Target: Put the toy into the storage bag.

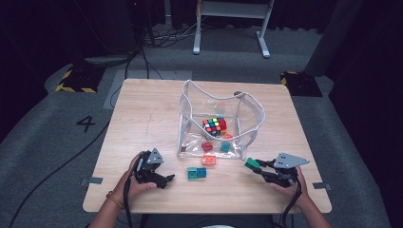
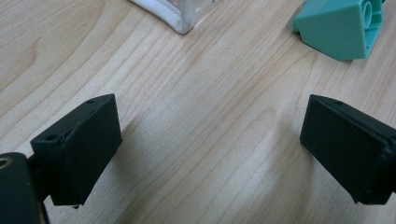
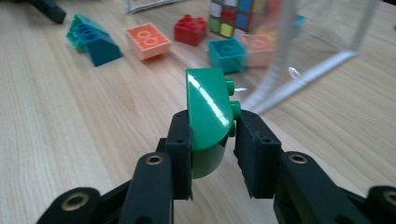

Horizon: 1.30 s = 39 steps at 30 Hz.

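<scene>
A green curved brick (image 3: 208, 112) stands pinched between the jaws of my right gripper (image 3: 212, 140), studs facing right. From above, that right gripper (image 1: 255, 167) holds the green brick (image 1: 251, 164) just off the clear bag's front right corner. My left gripper (image 1: 167, 180) rests at the table's front left, jaws wide apart and nothing between them. In the left gripper view, bare wood lies between the fingers (image 2: 77, 149) of the left gripper (image 2: 210, 149), with a teal brick (image 2: 338, 28) beyond them.
A clear bag with white trim (image 1: 190, 102) stands mid-table and holds a Rubik's cube (image 1: 215, 126), a red brick (image 1: 207, 146) and a teal brick (image 1: 225, 147). In front of it lie an orange brick (image 1: 209, 159) and joined teal and blue bricks (image 1: 196, 173).
</scene>
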Motion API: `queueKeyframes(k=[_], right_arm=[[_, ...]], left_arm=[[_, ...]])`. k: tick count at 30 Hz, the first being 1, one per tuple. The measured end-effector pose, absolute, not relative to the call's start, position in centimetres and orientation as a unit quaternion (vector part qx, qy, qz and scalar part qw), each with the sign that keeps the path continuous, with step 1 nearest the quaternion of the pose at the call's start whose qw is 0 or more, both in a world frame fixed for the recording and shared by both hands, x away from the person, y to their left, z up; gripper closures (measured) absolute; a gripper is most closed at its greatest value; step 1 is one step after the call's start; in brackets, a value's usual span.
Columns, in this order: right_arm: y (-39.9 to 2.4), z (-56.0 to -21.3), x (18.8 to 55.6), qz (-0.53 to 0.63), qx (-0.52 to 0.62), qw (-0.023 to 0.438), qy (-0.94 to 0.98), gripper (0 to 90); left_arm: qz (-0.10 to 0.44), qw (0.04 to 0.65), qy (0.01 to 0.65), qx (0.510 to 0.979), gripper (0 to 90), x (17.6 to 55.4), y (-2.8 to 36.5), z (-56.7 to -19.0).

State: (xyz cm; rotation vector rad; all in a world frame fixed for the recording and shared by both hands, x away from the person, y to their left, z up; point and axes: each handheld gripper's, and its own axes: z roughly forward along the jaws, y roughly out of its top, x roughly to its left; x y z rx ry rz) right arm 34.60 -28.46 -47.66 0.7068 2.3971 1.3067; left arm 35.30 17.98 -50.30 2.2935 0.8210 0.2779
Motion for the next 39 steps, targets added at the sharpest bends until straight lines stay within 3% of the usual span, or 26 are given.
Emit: queueKeyframes(k=[18, 39], right_arm=[[-33.8, -44.8, 36.9, 0.472, 0.307, 0.211, 0.799, 68.0], [-33.7, -35.0, 43.1, 0.492, 0.289, 0.265, 0.777, 68.0]], left_arm=[[0.106, 0.338, 0.315, 0.880, 5.4, 35.3, 18.0, -50.3], [0.106, 0.338, 0.315, 0.880, 5.3, 35.3, 18.0, -50.3]])
